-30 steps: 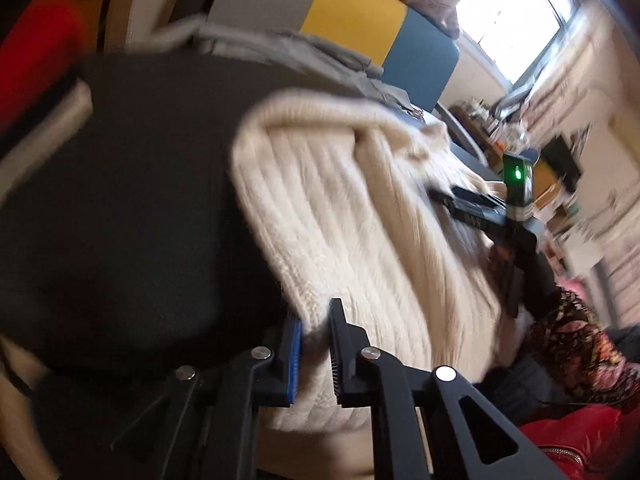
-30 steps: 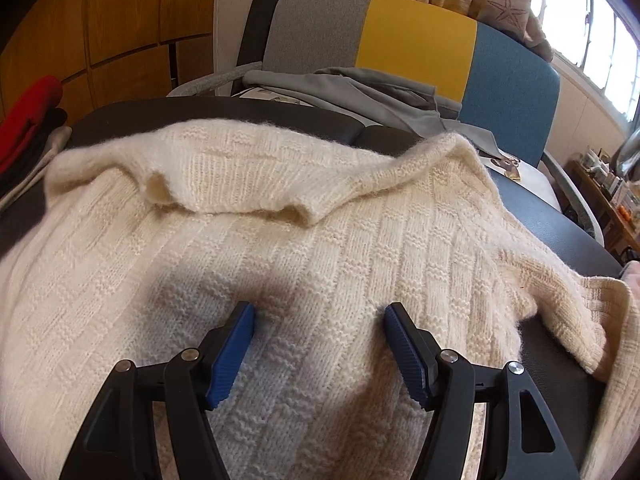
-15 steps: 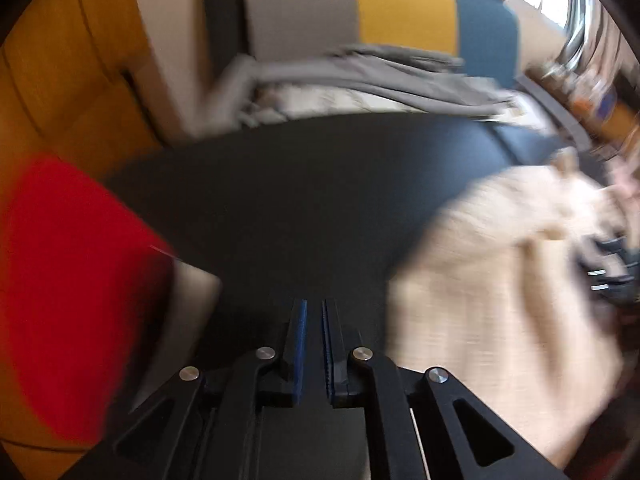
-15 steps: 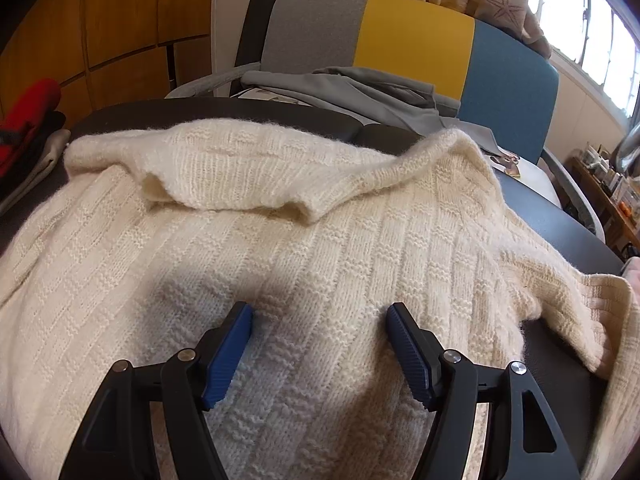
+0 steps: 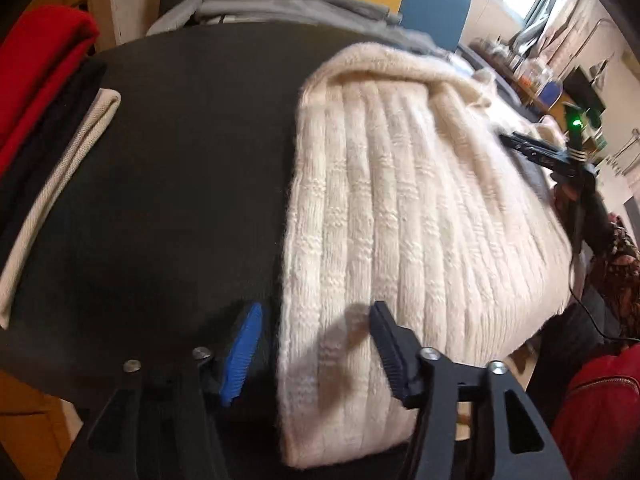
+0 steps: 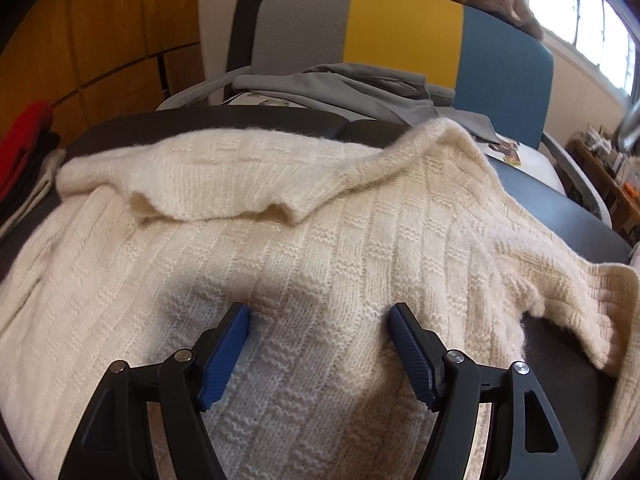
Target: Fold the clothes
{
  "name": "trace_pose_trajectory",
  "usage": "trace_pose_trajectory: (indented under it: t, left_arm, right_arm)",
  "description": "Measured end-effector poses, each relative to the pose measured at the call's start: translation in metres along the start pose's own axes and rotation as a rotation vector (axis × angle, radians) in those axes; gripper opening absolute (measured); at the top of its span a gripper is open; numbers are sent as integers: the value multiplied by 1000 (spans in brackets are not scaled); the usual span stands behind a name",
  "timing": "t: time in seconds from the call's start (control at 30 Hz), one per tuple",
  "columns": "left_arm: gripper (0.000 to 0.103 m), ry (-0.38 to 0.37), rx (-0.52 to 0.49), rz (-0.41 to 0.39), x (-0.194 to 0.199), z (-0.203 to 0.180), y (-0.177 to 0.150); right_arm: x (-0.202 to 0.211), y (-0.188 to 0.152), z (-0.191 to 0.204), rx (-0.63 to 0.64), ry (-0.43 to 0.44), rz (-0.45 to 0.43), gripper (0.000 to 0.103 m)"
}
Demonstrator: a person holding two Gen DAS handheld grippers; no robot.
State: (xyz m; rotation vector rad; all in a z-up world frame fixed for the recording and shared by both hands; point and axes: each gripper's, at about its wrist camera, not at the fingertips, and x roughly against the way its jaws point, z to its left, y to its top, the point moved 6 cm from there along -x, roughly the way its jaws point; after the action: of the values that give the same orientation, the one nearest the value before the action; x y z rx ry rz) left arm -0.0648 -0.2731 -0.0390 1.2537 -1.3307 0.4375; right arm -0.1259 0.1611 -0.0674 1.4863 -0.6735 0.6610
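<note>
A cream knitted sweater (image 5: 404, 208) lies spread on a black table (image 5: 168, 168), one part folded over along its far edge (image 6: 224, 184). My left gripper (image 5: 316, 332) is open and straddles the sweater's near left edge, blue pad on the table side. In the right wrist view my right gripper (image 6: 320, 328) hangs open just above the middle of the sweater (image 6: 320, 264), holding nothing. From the left wrist view the right gripper (image 5: 548, 156) shows as a black tool over the sweater's far right side.
Folded red, black and beige clothes (image 5: 44, 92) are stacked at the table's left edge. A grey, yellow and blue chair (image 6: 400, 40) with grey clothing (image 6: 352, 88) stands behind the table. A person's patterned sleeve (image 5: 616, 256) and a red bag (image 5: 600, 408) are at the right.
My left gripper was shut and swung left over bare table; now it is open at the sweater's near left edge. The right gripper stayed open, almost still.
</note>
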Motion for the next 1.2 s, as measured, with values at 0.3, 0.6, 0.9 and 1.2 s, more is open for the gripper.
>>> trace_pose_trajectory:
  t: [0.3,0.6,0.9,1.2]
  left_arm:
    - [7,69,-75,43,1,-27,16]
    - [5,442,-310,39,48,-7,107]
    - [11,864,-339,74,16,45,154]
    - [20,314,-291,-252,-33,-142,152]
  right_arm:
    - [-1,1,-13,-11,11,0,72]
    - [-2,1,-10,-4,-7,-8,74]
    - [-4,2,-10,-12,-3,-11,75]
    - [-6,2,-11,-7,0,-8,77]
